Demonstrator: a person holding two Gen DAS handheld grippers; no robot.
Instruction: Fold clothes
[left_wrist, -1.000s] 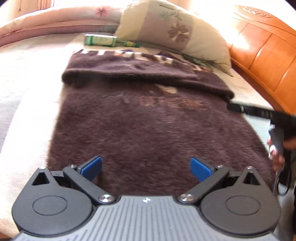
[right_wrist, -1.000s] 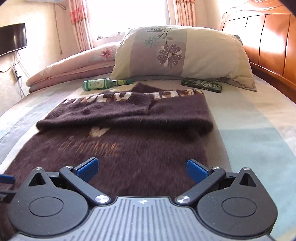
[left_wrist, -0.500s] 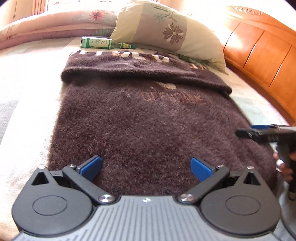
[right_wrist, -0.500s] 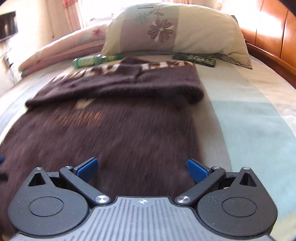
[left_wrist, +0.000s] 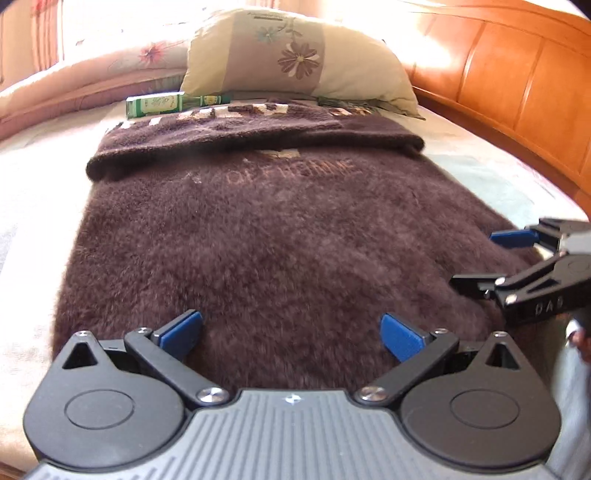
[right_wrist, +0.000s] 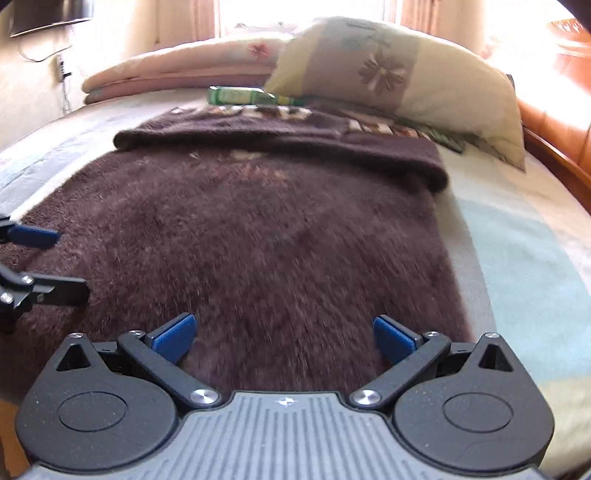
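Now both grippers, left (left_wrist: 291, 332) and right (right_wrist: 282, 332), hang spread wide over the sweater's (left_wrist: 288, 240) near hem. Its length runs away toward the pillow (left_wrist: 295, 59); each is equally close.

brown fuzz on a pale bed

the sweater (left_wrist: 280, 236) is dark brown with tan lettering and a cream-checked band — the pillow (left_wrist: 295, 59) cream and mauve with purple flowers, the bottle (left_wrist: 159, 104) green, the headboard (left_wrist: 517, 92) orange wood, the sheet (right_wrist: 517, 236) pale blue and beige, the gripper pads (left_wrist: 183, 326) blue.

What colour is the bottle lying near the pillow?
Green, seen best in the left wrist view: bottle.
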